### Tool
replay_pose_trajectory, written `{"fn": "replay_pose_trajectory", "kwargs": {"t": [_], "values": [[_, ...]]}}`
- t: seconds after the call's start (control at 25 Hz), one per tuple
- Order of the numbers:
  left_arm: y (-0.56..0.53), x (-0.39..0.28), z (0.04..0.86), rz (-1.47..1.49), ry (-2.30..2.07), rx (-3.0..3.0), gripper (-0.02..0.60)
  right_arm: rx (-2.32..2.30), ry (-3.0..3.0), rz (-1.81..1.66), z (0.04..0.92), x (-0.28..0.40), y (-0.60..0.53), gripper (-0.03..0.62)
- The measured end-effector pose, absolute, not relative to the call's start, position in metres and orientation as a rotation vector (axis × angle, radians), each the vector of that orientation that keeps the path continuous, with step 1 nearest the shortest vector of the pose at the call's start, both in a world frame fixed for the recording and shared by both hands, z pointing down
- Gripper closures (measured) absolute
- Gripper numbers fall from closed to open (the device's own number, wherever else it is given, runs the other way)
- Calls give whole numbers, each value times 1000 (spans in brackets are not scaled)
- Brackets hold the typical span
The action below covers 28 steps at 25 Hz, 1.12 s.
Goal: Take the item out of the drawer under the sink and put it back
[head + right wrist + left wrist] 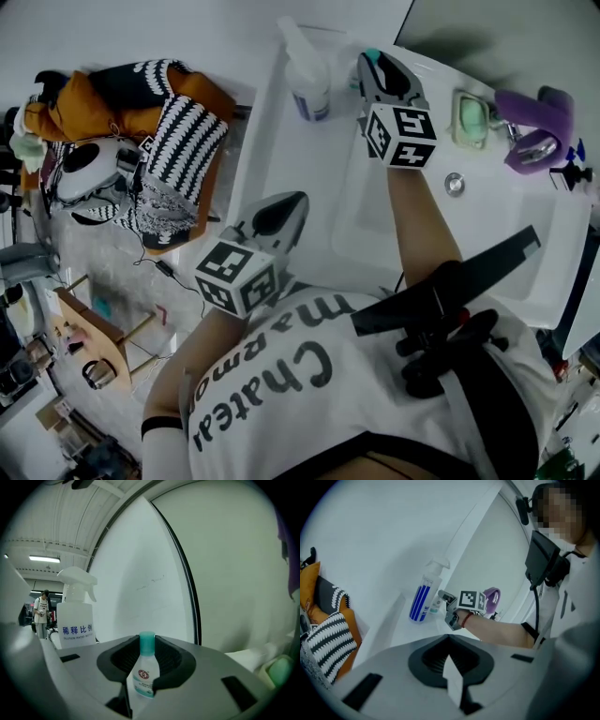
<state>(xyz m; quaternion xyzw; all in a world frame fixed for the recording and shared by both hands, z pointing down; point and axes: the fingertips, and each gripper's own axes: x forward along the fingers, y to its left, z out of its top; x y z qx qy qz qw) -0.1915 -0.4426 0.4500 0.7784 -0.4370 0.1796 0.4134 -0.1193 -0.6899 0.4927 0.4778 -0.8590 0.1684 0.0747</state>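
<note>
A small clear bottle [144, 670] with a teal cap stands upright between the jaws of my right gripper [146, 641], which is shut on it. In the head view that gripper [372, 58] reaches over the back of the white sink [309, 178], next to a white spray bottle [309, 80]. The left gripper view shows the same small bottle [435, 604] beside the blue-striped spray bottle [423, 599]. My left gripper [286, 208] hangs over the sink's near left edge. Its tips [450, 654] meet with nothing between them. No drawer is in view.
A green soap dish [472, 114] and a purple object [534, 122] sit at the sink's back right, by the overflow hole [455, 183]. Orange and black-and-white clothes [159, 141] lie piled to the left. A mirror [225, 564] lines the wall behind the sink.
</note>
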Motion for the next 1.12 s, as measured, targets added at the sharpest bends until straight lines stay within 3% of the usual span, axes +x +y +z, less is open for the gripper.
{"fn": "replay_pose_trajectory", "kwargs": {"t": [1.12], "values": [[-442, -196, 450, 434, -1067, 1993, 572, 1417, -2548, 398, 491, -124, -674, 490]]}}
